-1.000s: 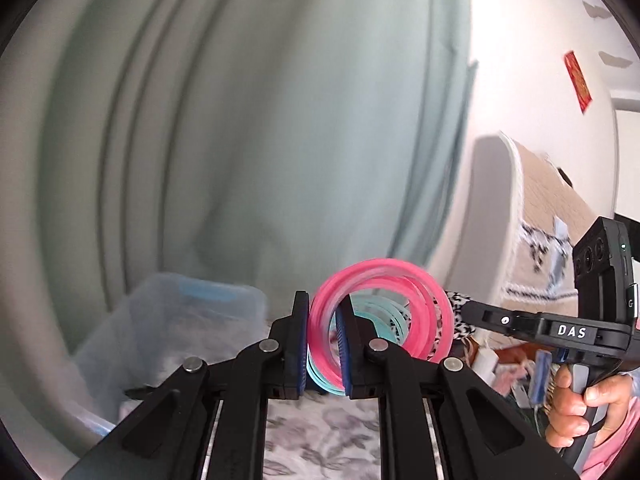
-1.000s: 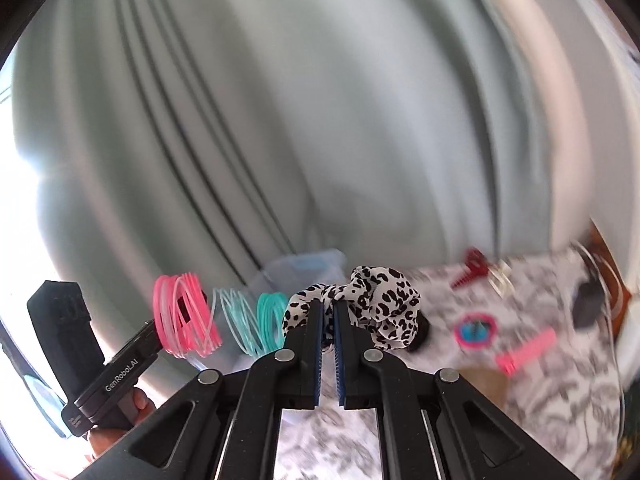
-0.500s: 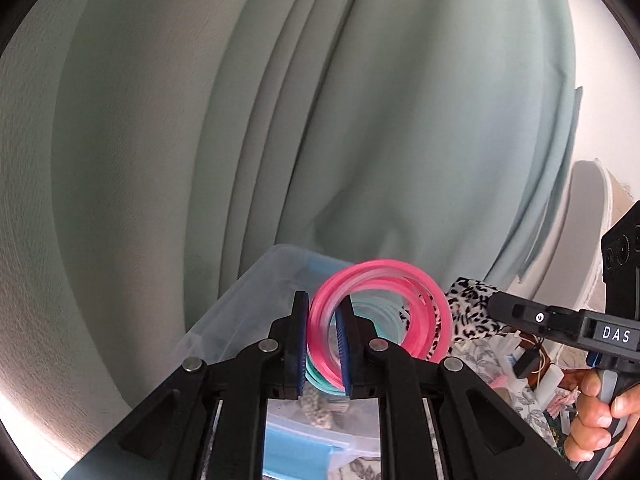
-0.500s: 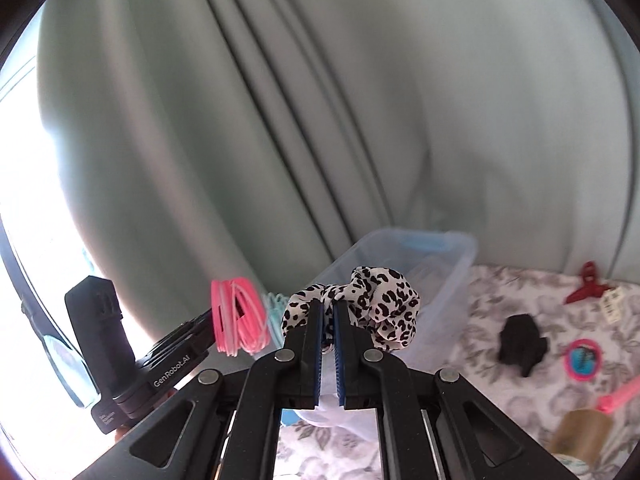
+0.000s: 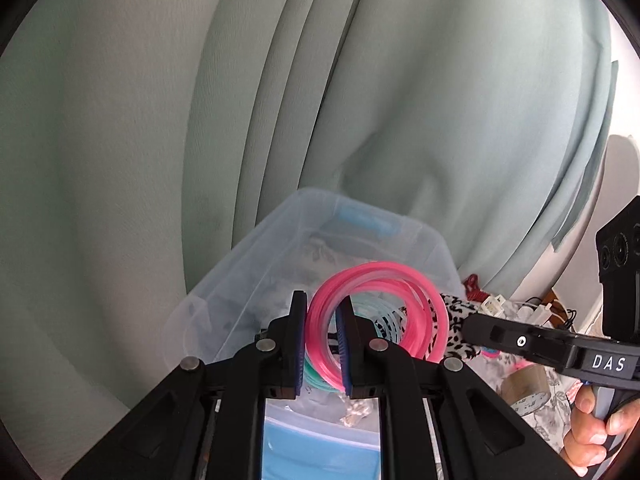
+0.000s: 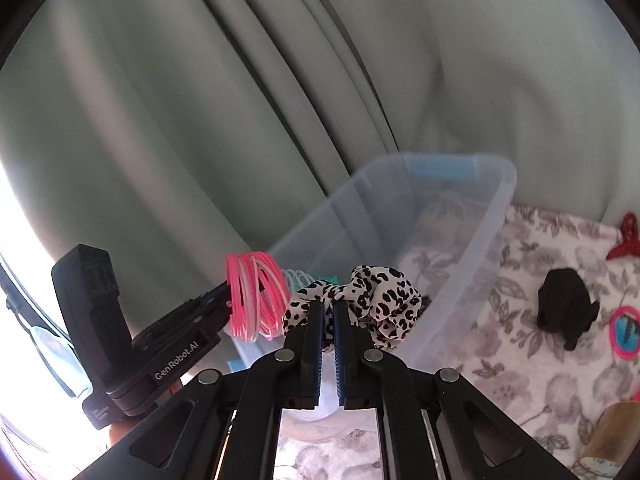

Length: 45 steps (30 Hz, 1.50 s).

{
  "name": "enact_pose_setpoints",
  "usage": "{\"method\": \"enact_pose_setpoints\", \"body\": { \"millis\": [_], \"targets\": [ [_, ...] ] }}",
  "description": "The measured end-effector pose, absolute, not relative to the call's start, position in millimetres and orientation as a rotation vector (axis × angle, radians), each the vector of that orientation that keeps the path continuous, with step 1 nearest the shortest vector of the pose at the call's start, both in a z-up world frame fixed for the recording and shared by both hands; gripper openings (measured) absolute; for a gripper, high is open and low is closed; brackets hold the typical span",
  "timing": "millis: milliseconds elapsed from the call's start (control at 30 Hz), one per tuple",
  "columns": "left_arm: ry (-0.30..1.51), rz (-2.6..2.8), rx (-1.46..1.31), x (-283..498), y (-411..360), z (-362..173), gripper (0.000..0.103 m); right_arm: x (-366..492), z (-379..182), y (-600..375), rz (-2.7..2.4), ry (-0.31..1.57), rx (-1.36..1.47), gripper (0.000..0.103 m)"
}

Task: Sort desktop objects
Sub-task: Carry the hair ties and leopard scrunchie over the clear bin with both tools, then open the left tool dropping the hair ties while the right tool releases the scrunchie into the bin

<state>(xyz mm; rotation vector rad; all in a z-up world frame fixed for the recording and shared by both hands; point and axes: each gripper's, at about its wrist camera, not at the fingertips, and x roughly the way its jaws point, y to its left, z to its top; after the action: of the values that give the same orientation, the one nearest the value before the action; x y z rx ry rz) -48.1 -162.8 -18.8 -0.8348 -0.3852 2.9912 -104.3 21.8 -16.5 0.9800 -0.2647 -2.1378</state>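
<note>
Now both grippers have dropped over the clear bin (image 6: 496,216), which sat lower and further left in the left wrist view before. Left gripper (image 5: 322,332), frame centre-bottom, pinches the pink-and-teal coil (image 5: 376,312); right gripper (image 6: 328,320) clamps the leopard scrunchie (image 6: 380,300), both angled down toward the bin mouth. Behind: green curtain (image 6: 200,100).

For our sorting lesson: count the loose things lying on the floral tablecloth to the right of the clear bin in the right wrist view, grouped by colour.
Red: 1, hair claw clip
Black: 1, lumpy object
Pink with blue: 1, round item
Brown: 1, tape roll
Total: 4
</note>
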Motion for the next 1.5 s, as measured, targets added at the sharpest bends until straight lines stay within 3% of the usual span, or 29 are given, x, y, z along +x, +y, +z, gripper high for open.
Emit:
{"method": "enact_pose_setpoints", "body": {
  "millis": [467, 733, 1100, 1433, 1467, 1500],
  "targets": [
    [-0.375, 2.974, -0.903, -51, -170, -29, 0.016, -114, -28, 19, -2.137, -0.262, 1.031, 0.009],
    [-0.355, 2.961, -0.897, -50, -163, -28, 0.041, -110, -25, 19, -2.155, -0.278, 1.037, 0.009],
    [-0.358, 2.974, -0.901, -38, -159, -16, 0.046, -100, -20, 22, -2.153, -0.279, 1.029, 0.009],
    [-0.324, 2.988, -0.885, -19, -151, -2, 0.059, -81, -10, 22, -2.148, -0.254, 1.019, 0.01],
    [-0.324, 2.99, -0.884, -18, -150, -2, 0.059, -79, -9, 22, -2.149, -0.252, 1.019, 0.012],
    [-0.323, 2.995, -0.884, -16, -150, -1, 0.061, -77, -9, 22, -2.148, -0.251, 1.017, 0.022]
  ]
}}
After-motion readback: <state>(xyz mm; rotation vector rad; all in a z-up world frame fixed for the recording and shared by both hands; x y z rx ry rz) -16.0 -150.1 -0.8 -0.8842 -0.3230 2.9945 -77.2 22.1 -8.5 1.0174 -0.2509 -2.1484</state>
